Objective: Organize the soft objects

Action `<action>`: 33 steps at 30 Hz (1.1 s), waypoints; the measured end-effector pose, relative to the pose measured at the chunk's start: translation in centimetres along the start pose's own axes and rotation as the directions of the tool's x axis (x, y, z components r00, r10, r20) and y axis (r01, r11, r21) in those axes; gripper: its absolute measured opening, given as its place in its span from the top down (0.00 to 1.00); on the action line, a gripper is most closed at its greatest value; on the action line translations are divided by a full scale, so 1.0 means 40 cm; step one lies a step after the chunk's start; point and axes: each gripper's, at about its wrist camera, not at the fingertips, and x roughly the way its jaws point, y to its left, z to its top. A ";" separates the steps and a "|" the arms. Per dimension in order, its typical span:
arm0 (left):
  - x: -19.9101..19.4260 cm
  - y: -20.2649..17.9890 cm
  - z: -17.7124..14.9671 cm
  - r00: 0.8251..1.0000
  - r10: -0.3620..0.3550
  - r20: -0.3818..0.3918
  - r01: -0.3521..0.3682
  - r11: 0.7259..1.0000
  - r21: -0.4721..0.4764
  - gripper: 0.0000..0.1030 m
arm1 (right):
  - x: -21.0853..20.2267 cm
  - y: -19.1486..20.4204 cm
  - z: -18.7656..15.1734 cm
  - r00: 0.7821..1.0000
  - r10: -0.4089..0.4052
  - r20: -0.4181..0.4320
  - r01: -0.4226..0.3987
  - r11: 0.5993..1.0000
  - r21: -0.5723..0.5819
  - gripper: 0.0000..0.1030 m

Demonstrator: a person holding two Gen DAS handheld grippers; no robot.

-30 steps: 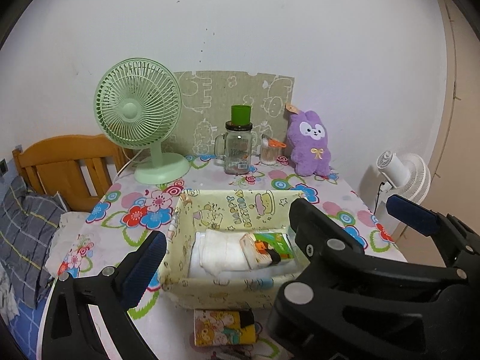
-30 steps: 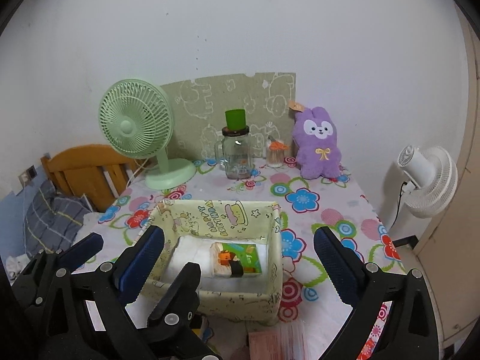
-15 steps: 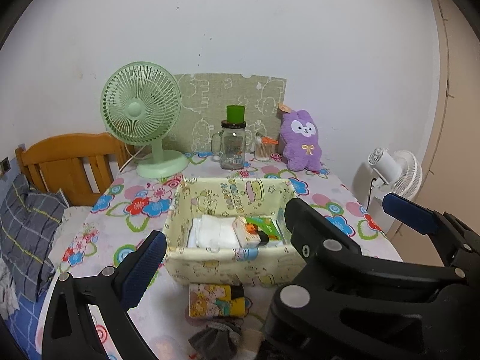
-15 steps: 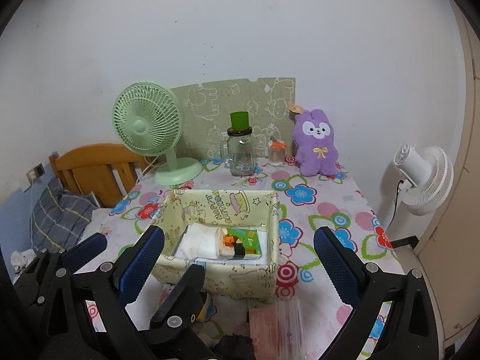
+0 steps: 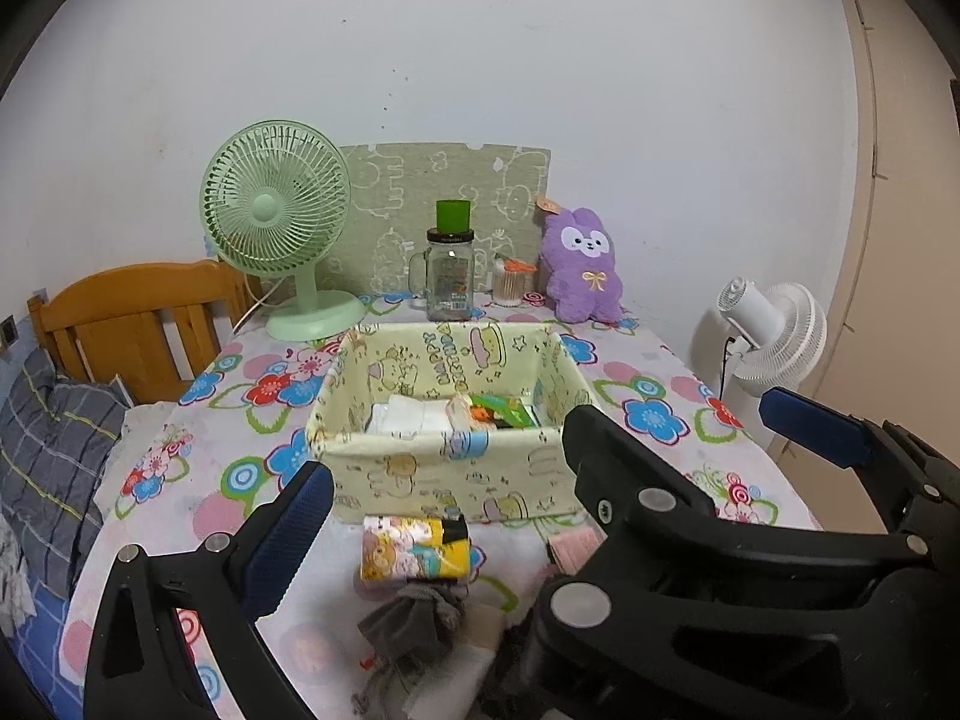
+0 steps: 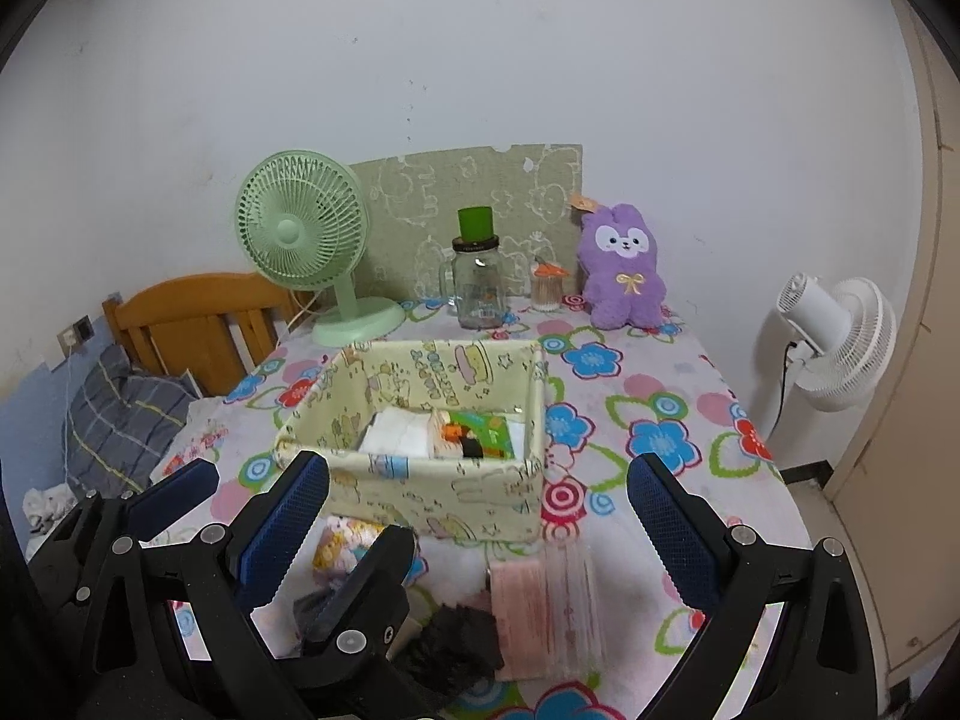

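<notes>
A pale yellow fabric basket (image 5: 444, 483) (image 6: 432, 498) stands mid-table, holding a white folded cloth (image 5: 408, 417) (image 6: 399, 435) and a green-orange packet (image 5: 498, 411) (image 6: 480, 435). In front of it lie a yellow cartoon-print pack (image 5: 414, 552) (image 6: 345, 546), a grey sock bundle (image 5: 414, 624), a black cloth (image 6: 459, 648) and a pink wrapped pack (image 6: 543, 612) (image 5: 576, 546). My left gripper (image 5: 540, 468) is open and empty above these items. My right gripper (image 6: 477, 516) is open and empty, beside the left one.
At the back of the floral table (image 6: 648, 390) stand a green fan (image 5: 282, 228), a glass jar with green lid (image 5: 450, 276), a toothpick jar (image 5: 510, 285) and a purple plush rabbit (image 5: 579, 267). A white fan (image 6: 834, 336) stands right, a wooden chair (image 5: 138, 324) left.
Both grippers have drawn back from the basket toward the table's near edge. The loose items in front of the basket have come into view. Both stay open.
</notes>
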 end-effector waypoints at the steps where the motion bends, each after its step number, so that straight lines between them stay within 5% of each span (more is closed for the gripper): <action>1: -0.002 -0.003 -0.007 1.000 0.008 0.004 -0.008 1.000 0.004 0.01 | -0.002 0.000 -0.008 1.000 -0.002 -0.003 0.002 1.000 -0.001 0.02; 17: 0.003 -0.001 -0.109 0.999 -0.011 -0.037 0.011 1.000 0.010 0.06 | 0.006 -0.001 -0.118 1.000 0.005 -0.026 -0.004 1.000 0.019 0.02; 33: 0.046 0.019 -0.198 0.990 -0.011 -0.138 0.010 1.000 -0.002 0.18 | 0.063 0.017 -0.210 0.990 0.003 -0.140 0.001 1.000 0.028 0.11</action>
